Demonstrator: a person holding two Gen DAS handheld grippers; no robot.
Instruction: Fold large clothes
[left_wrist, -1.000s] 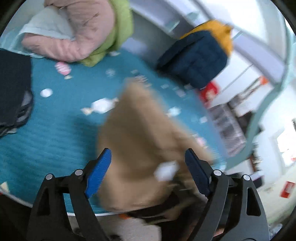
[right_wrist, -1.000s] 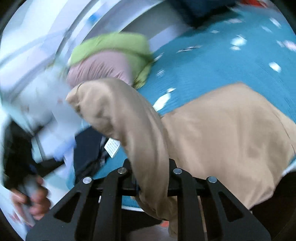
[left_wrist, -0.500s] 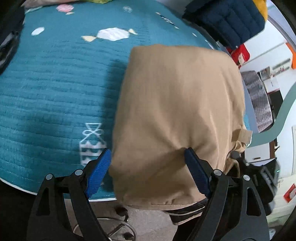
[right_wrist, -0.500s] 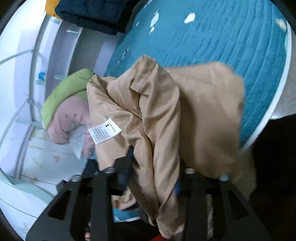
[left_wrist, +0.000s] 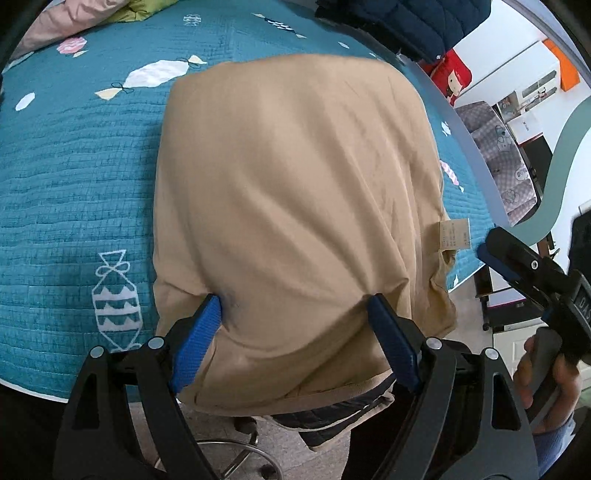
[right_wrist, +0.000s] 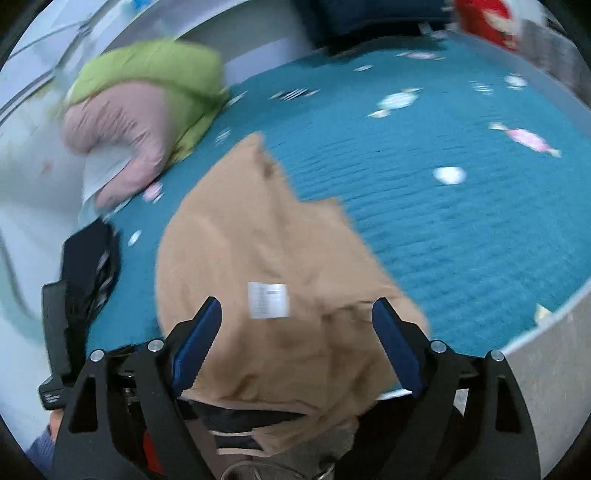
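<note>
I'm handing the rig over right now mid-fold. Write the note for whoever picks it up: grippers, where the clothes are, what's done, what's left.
Left gripper: open, tan garment between the pads, not clamped.
Right gripper: jaws have just been opening; now open, with tan cloth and its white label between them, released.
The garment lies on the teal quilt, its near edge hanging over the bed's side.
Pink and green jackets are piled at the far corner and look unfolded.
Done: garment laid down. Left: pull the hanging edge up, finish the folds.

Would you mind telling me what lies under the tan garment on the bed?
The tan garment rests on a teal quilted bedspread; a dark lining shows under its overhanging hem. Anything else beneath is covered.
</note>
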